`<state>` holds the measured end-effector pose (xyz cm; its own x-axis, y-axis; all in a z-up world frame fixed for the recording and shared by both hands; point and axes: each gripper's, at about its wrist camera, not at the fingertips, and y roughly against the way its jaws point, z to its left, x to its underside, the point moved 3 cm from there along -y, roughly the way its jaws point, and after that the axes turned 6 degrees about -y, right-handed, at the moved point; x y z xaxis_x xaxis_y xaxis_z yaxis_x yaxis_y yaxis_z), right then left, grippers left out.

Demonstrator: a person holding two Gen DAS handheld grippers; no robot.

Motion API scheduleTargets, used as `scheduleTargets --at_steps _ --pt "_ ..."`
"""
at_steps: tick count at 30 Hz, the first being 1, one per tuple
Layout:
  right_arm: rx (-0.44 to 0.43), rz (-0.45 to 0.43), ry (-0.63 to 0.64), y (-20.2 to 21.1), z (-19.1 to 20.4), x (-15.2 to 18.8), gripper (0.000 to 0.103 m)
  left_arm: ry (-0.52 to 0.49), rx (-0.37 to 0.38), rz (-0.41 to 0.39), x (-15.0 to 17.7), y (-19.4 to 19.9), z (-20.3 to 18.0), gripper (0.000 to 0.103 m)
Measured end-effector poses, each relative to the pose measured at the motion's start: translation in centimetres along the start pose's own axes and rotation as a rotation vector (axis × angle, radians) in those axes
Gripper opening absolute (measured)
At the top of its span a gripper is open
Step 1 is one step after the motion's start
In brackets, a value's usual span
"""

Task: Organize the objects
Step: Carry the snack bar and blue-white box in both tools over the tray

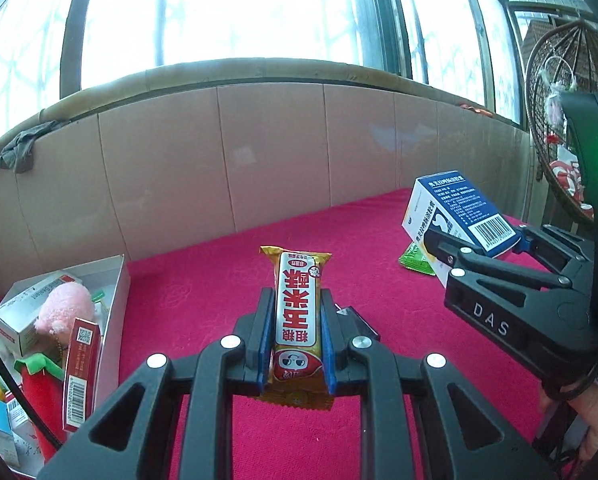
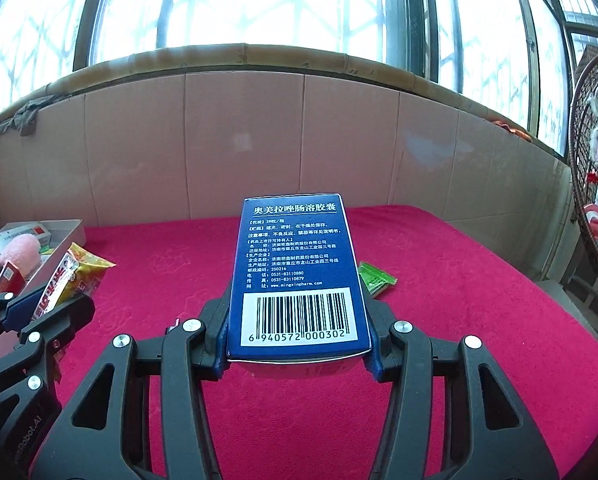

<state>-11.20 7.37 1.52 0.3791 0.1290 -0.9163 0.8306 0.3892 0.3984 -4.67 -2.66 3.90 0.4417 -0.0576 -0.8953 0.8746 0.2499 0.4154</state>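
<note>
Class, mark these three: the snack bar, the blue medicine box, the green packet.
snack bar (image 1: 297,312), left wrist view, white label panel.
blue medicine box (image 2: 297,276), right wrist view, printed top face.
green packet (image 2: 376,280), right wrist view, wrapper middle.

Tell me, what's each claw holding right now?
Left gripper shut on snack bar. Right gripper shut on blue box. Both lifted; nothing in the way.

Both tools are black plastic linkages with triangular cutouts and round silver screws at the pivots. The left gripper (image 1: 295,320) has 2 black fingers faced with blue pads (image 1: 263,354). The right gripper (image 2: 299,320) is built the same, with blue pads (image 2: 221,340); seen from the left wrist camera, its body bears white letters "DAS" and a green light glows beside it.
</note>
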Motion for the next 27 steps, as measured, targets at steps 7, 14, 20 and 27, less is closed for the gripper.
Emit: scheduleTargets --at_steps 7,14,20,27 --pt "-0.024 0.003 0.023 1.1 1.1 0.7 0.05 0.051 -0.013 0.024 1.3 1.3 1.9 0.019" --pt "-0.063 0.016 0.039 2.1 2.9 1.6 0.05 0.045 -0.064 -0.019 2.4 3.7 3.8 0.019" --pt "-0.096 0.026 0.069 2.9 4.9 2.2 0.05 0.031 -0.077 -0.031 2.6 4.5 4.2 0.019" --pt "-0.132 0.032 0.096 3.8 7.0 2.9 0.05 0.058 -0.094 -0.037 3.1 5.4 5.6 0.019"
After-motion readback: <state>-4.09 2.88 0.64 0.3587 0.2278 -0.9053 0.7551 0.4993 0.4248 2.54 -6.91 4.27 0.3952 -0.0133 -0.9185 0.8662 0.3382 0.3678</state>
